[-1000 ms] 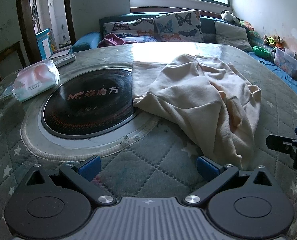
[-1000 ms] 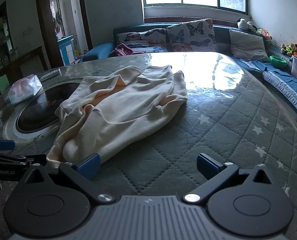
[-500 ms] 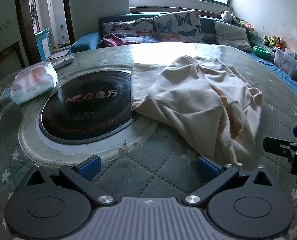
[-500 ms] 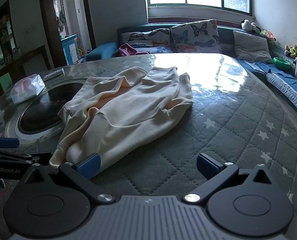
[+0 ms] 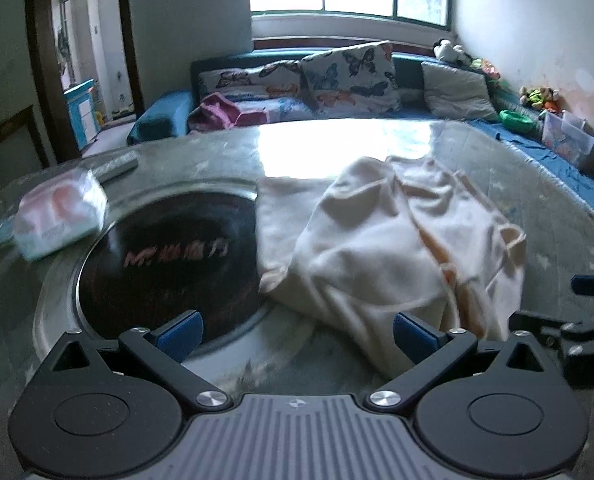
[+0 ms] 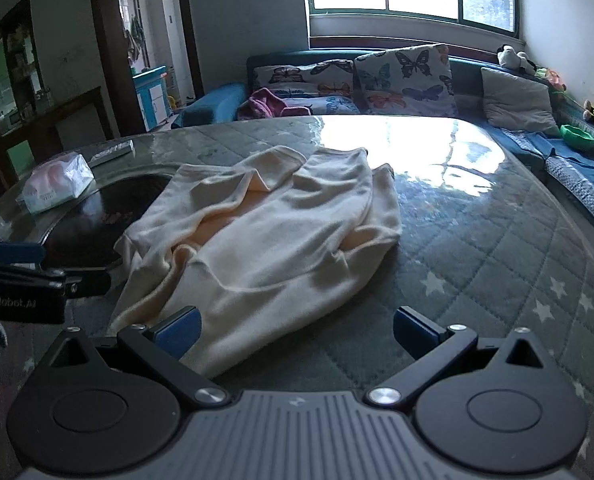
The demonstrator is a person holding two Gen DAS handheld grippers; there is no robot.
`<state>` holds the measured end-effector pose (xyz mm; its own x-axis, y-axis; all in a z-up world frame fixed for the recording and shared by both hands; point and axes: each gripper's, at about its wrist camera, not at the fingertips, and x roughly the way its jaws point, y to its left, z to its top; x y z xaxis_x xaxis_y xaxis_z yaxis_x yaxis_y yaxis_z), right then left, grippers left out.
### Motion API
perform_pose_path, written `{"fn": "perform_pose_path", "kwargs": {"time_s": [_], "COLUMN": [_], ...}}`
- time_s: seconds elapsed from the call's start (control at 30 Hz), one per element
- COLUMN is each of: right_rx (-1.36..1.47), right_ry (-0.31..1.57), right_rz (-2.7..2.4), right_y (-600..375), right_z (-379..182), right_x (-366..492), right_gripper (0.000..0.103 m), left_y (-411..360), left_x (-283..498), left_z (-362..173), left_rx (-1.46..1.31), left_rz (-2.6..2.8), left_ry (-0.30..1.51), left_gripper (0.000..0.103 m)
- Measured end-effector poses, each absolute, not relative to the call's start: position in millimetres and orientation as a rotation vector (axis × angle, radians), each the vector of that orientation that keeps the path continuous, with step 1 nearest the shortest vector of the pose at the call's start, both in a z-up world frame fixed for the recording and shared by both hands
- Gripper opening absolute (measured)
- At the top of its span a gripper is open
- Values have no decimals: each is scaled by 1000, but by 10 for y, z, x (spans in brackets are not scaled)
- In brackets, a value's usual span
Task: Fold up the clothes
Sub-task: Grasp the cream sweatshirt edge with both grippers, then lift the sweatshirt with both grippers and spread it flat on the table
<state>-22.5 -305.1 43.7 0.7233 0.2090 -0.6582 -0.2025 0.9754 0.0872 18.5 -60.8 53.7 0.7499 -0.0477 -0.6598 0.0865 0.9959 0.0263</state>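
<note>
The cream garment (image 5: pixel 393 248) lies crumpled on the worktop (image 6: pixel 477 240), which carries a quilted green cover with star motifs under a glossy sheet. In the right wrist view the garment (image 6: pixel 265 240) occupies the centre of the frame. Its fabric is soft and knit-like, bunched into several folds, with a paler peach inner face exposed along the creases. One flat edge overlaps the dark round inset (image 5: pixel 165 264) at centre left of the left wrist view.

The left gripper (image 5: pixel 297 330) is spread wide and holds nothing; its right pad sits at the garment's near hem. The right gripper (image 6: pixel 297 330) is likewise spread wide and empty, its left pad at the garment's near edge.

A tissue pack (image 5: pixel 57 216) rests at the left of the frame.
</note>
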Motion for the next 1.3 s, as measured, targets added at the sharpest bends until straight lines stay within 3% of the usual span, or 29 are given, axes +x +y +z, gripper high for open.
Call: {"fn": "perform_pose_path", "kwargs": {"time_s": [0.13, 0.37, 0.73, 0.83, 1.0, 1.1, 1.3], "right_rx": [5, -1, -19, -16, -39, -53, -90], "right_ry": [728, 729, 727, 734, 746, 753, 764], "right_rz": [233, 244, 236, 235, 284, 313, 377], "right_y": [-3082, -3136, -3165, -3192, -3052, -2969, -2770], "right_z": [464, 511, 529, 521, 467, 434, 358], "right_x": [-113, 85, 640, 798, 1048, 1198, 1479], "right_gripper": [103, 103, 98, 94, 84, 76, 56], "left_y": [-702, -928, -1310, -1344, -1286, -1221, -1079], "left_x": [388, 830, 1642, 1771, 1874, 1846, 1803], "left_z": [617, 658, 432, 313, 198, 208, 277], "left_rx": [74, 121, 177, 192, 175, 165, 131], "left_rz": [-102, -157, -254, -247, -265, -269, -256], "left_ry": [687, 647, 684, 707, 734, 717, 688], "left_gripper": [98, 78, 79, 73, 30, 11, 7]}}
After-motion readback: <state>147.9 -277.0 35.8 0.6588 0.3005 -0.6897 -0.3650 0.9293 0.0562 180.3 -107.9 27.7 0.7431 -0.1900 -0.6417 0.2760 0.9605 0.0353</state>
